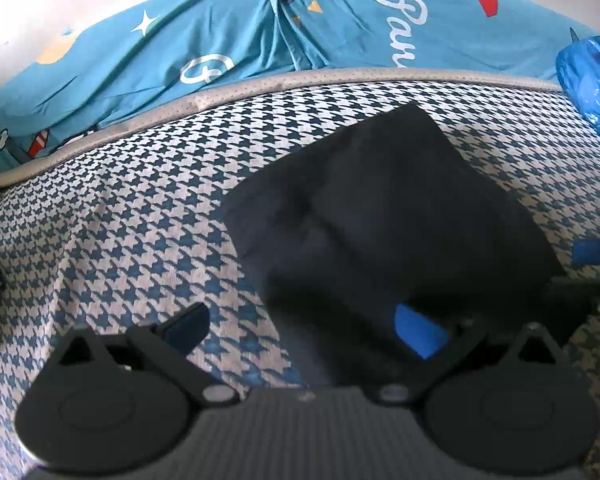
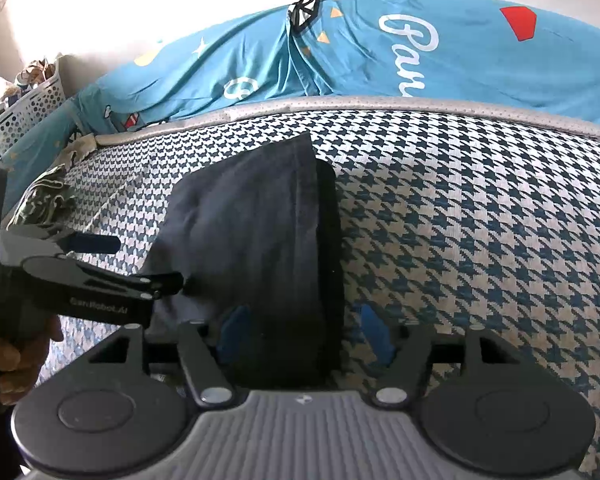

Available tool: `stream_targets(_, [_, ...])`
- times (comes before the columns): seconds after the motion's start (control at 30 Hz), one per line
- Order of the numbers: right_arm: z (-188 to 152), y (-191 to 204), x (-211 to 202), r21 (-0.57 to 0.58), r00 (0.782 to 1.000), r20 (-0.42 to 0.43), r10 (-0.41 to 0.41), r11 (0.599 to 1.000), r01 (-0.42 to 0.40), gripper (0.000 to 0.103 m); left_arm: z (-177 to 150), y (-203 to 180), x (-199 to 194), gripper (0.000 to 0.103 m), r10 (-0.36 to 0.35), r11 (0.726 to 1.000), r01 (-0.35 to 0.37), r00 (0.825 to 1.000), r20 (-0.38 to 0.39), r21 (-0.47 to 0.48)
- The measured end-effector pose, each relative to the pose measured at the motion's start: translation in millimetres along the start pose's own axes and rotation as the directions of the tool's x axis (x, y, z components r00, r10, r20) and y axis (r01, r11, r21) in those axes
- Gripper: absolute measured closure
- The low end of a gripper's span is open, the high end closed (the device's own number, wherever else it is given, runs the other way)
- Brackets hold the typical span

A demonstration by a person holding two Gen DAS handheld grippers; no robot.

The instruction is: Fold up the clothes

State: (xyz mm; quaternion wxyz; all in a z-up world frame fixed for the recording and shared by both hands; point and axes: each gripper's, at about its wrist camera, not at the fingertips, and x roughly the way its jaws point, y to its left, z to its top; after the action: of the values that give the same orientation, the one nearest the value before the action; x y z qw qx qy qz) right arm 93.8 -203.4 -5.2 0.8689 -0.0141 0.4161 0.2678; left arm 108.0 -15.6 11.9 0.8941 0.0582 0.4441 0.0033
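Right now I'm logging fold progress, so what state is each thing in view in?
Dark navy cloth garment: folded into a compact rectangle, lying on the houndstooth sheet.
Left gripper: open, right finger over the garment's edge.
Right gripper: open, straddling the garment's near edge.
Turquoise printed fabric: rumpled, unfolded.
Blue plastic bag: crumpled.

White cursive lettering reading "Par", cut off at the edge, is printed on the teal sheet (image 2: 440, 48) past the bed's far edge, with a white "G" further left. The left gripper (image 2: 140, 260) bears faint lettering, "GenRobot.AI".
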Motion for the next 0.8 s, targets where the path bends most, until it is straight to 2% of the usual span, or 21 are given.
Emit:
stream_targets(0.53, [-7.2,-13.9,-8.9,0.026,1.0,-0.013,-0.014,1.0,0.015,0.038,-5.1,29.6,-2.9,0.0,-0.054,0.996,0.054,0.999,-0.003,-0.076])
stream_targets(0.8, [-11.6,-11.1,-6.4,0.007,0.999,-0.043,0.026,1.0,-0.026,0.038,-12.3,44.1,0.8,0.0,-0.149,0.981,0.146,0.989,-0.019,-0.126])
